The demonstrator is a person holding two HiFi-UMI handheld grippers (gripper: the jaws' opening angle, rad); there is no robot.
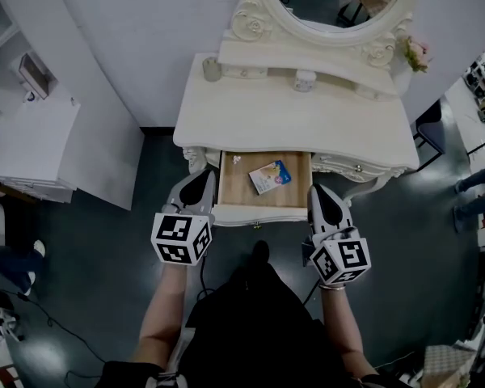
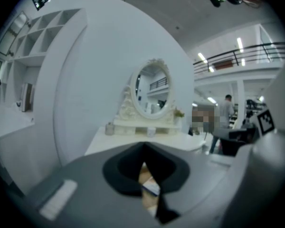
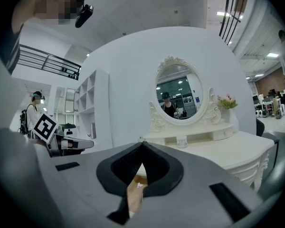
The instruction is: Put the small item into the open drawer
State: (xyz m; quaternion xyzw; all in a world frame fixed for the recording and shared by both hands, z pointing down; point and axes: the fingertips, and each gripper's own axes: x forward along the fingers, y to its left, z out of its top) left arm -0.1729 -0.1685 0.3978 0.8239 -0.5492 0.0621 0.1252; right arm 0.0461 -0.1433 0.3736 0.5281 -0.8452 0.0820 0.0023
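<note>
The small blue-and-yellow flat packet [image 1: 270,176] lies right of the middle in the open wooden drawer [image 1: 239,191] under the cream worktop [image 1: 291,118]. The left claw [image 1: 200,183] and the right claw [image 1: 319,197] flank the drawer's front corners, well apart from the packet. Both are pressed together and empty.

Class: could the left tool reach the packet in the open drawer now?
Probably yes: the drawer stands open, nothing covers the packet, and the left tool is at its front edge, jaws shut.
</note>
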